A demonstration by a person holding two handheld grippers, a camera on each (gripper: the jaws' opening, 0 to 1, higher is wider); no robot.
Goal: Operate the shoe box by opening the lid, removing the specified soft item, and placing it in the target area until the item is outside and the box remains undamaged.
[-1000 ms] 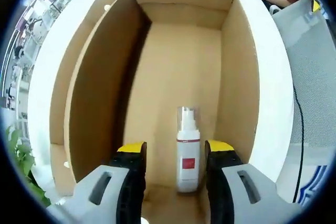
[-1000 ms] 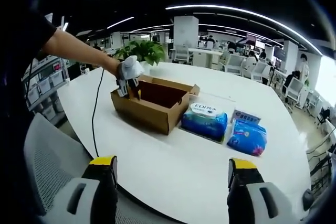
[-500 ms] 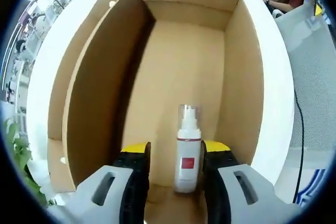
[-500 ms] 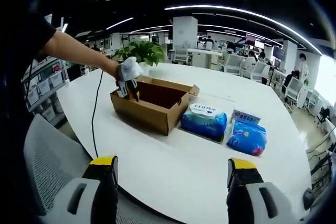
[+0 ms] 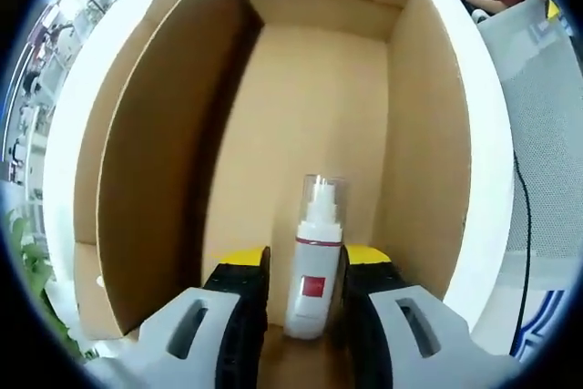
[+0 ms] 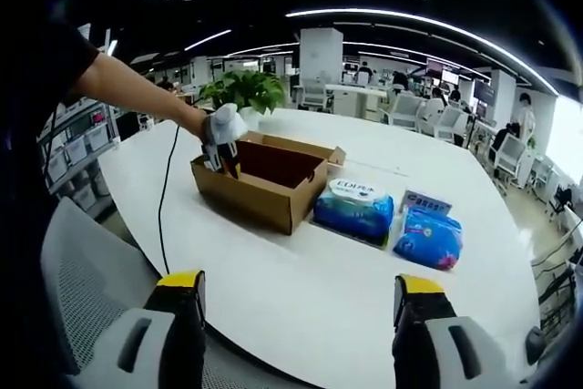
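Observation:
An open brown shoe box (image 5: 155, 152) lies before my left gripper (image 5: 305, 260), which reaches inside it. A white spray bottle (image 5: 312, 284) with a red label and clear cap stands upright on the box floor between the yellow-tipped jaws. The jaws sit close on either side, with a narrow gap still showing on the left. In the right gripper view the box (image 6: 264, 190) rests on a white table (image 6: 301, 271), and a person's gloved hand holds the left gripper (image 6: 222, 150) at its near-left corner. My right gripper (image 6: 301, 284) hangs open over the table's front edge.
Two blue tissue packs (image 6: 355, 209) (image 6: 428, 237) and a small white carton (image 6: 426, 200) lie right of the box. A potted plant (image 6: 244, 90) stands behind it. A grey mesh chair (image 6: 82, 261) is at front left, and a black cable (image 6: 164, 198) drops off the table.
The left gripper's jaws have narrowed around the bottle and the gripper has pushed slightly deeper into the box. The right gripper has stayed still.

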